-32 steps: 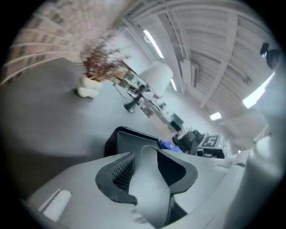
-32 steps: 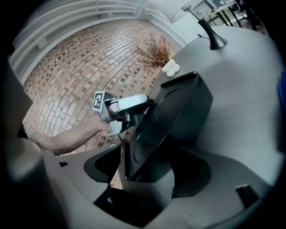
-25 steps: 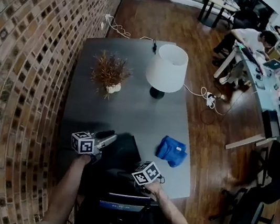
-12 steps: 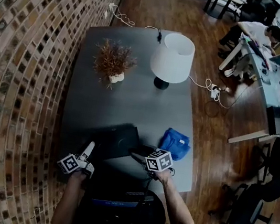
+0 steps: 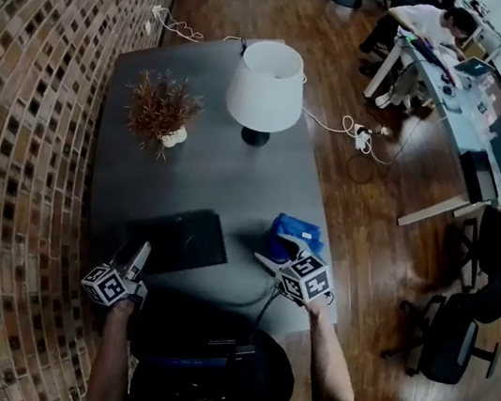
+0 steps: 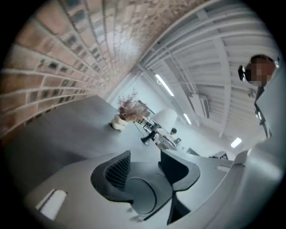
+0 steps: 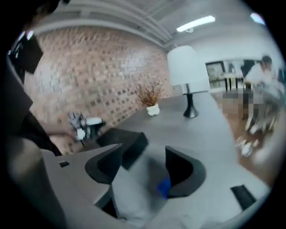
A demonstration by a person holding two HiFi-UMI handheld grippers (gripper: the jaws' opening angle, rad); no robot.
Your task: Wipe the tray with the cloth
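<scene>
A dark grey tabletop [image 5: 207, 173] stands along a brick wall [image 5: 28, 110] on a wooden floor [image 5: 362, 214]. At its far end stands a lamp [image 5: 267, 86] with a white shade and a dark foot. To the lamp's left, nearer the wall, is a dry reddish plant [image 5: 161, 108] in a small white pot.

The black tray [image 5: 177, 240] lies flat on the near part of the tabletop, on the wall side. The blue cloth [image 5: 295, 232] lies crumpled on the tabletop to the tray's right, close to the edge and apart from the tray.

The left hand-held gripper [image 5: 140, 254] is at the tray's near left corner, pointing up along the tabletop. In the left gripper view its jaws have just been opening and now stand apart, with only bare tabletop between them and the plant [image 6: 129, 107] far ahead.

The right hand-held gripper [image 5: 273, 249] is just over the near side of the cloth. In the right gripper view its jaws have also just been opening and now stand apart. A bit of blue cloth [image 7: 164, 188] shows low between them, beside the right jaw. The pads do not press on it. The tray [image 7: 127, 141] lies just ahead to the left.
</scene>
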